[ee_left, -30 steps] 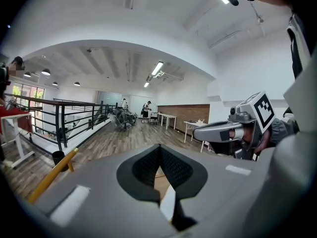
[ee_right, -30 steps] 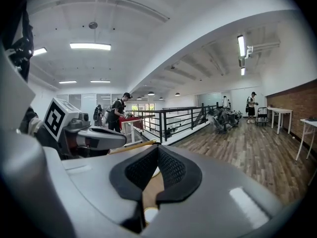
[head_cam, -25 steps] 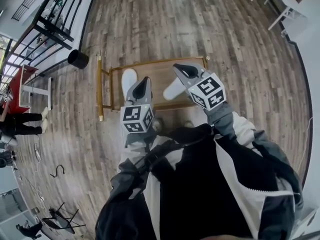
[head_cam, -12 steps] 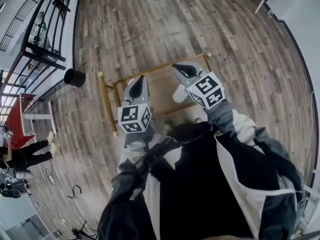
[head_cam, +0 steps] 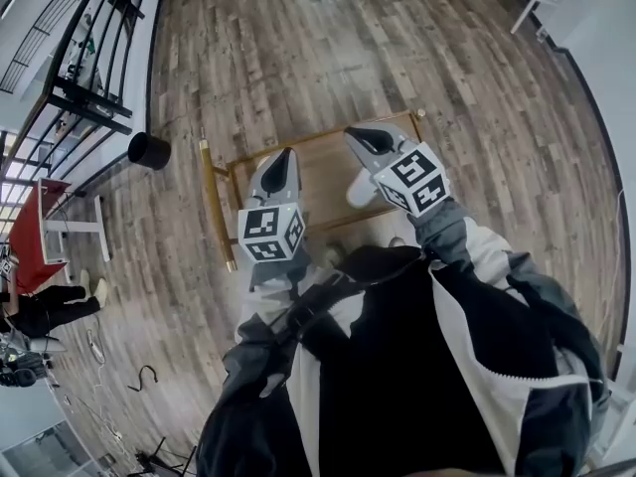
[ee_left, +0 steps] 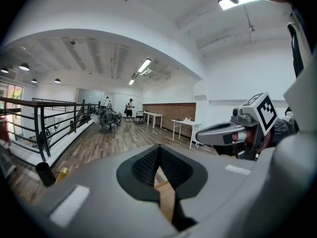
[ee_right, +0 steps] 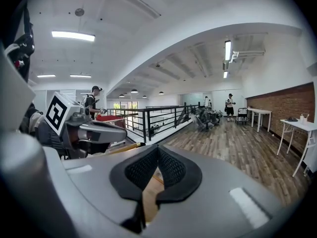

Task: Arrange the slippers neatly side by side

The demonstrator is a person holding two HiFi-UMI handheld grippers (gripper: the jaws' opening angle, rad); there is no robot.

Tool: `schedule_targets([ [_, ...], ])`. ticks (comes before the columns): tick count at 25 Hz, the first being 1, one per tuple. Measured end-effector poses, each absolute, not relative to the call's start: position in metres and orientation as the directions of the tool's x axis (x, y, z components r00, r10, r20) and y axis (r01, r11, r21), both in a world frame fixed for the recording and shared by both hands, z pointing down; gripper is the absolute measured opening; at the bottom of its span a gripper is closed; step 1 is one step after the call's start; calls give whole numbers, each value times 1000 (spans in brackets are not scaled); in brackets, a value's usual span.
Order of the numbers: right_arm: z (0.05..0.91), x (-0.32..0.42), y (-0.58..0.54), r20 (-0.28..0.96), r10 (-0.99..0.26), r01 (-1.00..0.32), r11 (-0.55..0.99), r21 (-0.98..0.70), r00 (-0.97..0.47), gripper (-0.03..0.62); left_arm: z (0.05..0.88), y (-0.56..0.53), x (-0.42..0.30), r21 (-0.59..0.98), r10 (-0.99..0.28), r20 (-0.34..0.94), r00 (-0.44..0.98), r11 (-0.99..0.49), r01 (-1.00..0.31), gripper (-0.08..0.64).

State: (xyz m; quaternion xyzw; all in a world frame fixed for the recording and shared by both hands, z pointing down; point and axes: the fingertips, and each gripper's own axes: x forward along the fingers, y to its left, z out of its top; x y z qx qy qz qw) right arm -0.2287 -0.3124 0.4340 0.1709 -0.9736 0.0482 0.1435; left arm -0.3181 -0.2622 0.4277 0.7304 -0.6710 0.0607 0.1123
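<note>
A low wooden shelf [head_cam: 316, 172] with a gold frame stands on the floor in front of me. One white slipper [head_cam: 359, 190] lies on it, partly covered by my right gripper [head_cam: 361, 137]. That gripper is held above the shelf's right half, shut and empty. My left gripper [head_cam: 284, 156] hovers over the shelf's left half, also shut and empty, and it hides whatever lies beneath. In the left gripper view the left gripper [ee_left: 158, 153] has its pads together, with the right gripper [ee_left: 218, 133] alongside. In the right gripper view the right gripper's [ee_right: 157, 155] pads also meet.
A black bin [head_cam: 149, 150] stands left of the shelf near a black railing [head_cam: 91, 79]. A red table [head_cam: 30, 229] and a person [head_cam: 38, 311] are at far left. White tables [ee_left: 185, 125] stand farther down the wood-floored room.
Both grippers shifted slightly over the shelf and stayed shut. The left slipper, visible beside the left gripper a second ago, is now hidden behind it. The head view has swung a little.
</note>
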Motion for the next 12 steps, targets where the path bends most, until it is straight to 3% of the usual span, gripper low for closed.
schedule_targets([
  [6, 433, -225, -311, 297, -311, -337, 941, -40, -903, 3, 452, -257, -338, 58, -953, 301, 25, -8, -998, 3],
  [12, 442, -213, -313, 316, -317, -346, 937, -41, -895, 3, 525, -250, -371, 75, -884, 466, -29, 72, -995, 74],
])
